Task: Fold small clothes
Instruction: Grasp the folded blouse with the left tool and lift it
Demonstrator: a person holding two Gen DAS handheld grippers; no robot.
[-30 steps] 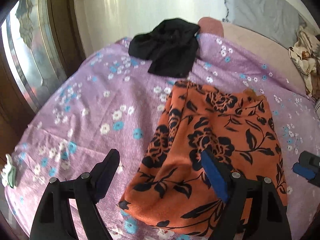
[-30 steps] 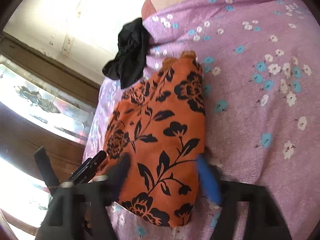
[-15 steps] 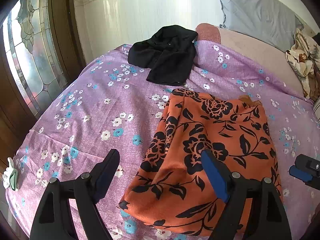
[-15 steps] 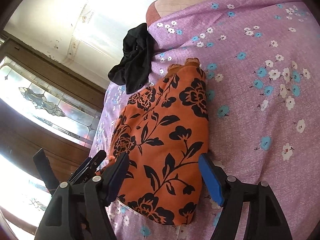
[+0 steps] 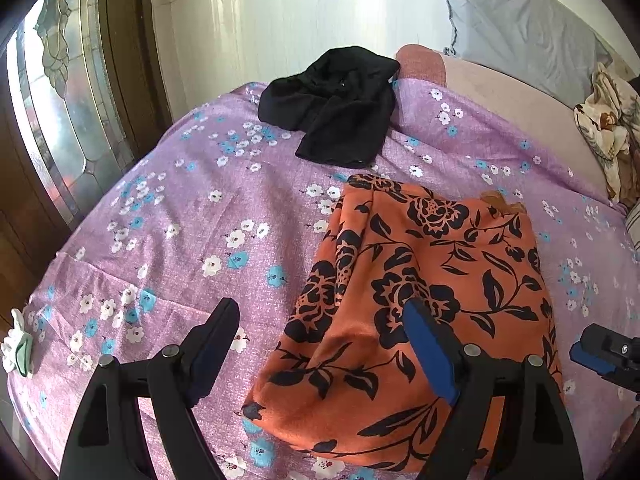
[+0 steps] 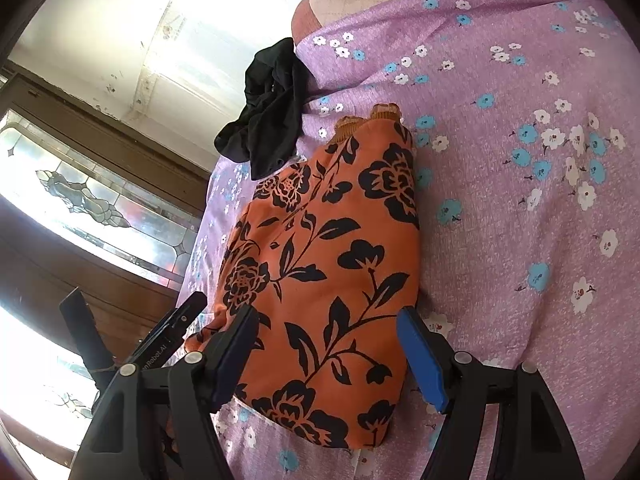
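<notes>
Covering the whole surface, a purple flowered bedsheet [image 5: 192,216]. On it lies the orange garment with black flowers [image 5: 420,288], folded into a rough rectangle, flat on the sheet. Beyond its far edge, near but apart, a crumpled black garment [image 5: 336,108] at the sheet's far end. Left gripper [image 5: 320,344] spread wide, holding nothing, above the orange garment's near left corner. Right gripper [image 6: 326,348] likewise wide and empty, straddling the garment's near end. Small white-green clip [image 5: 18,348] at the sheet's left edge.
</notes>
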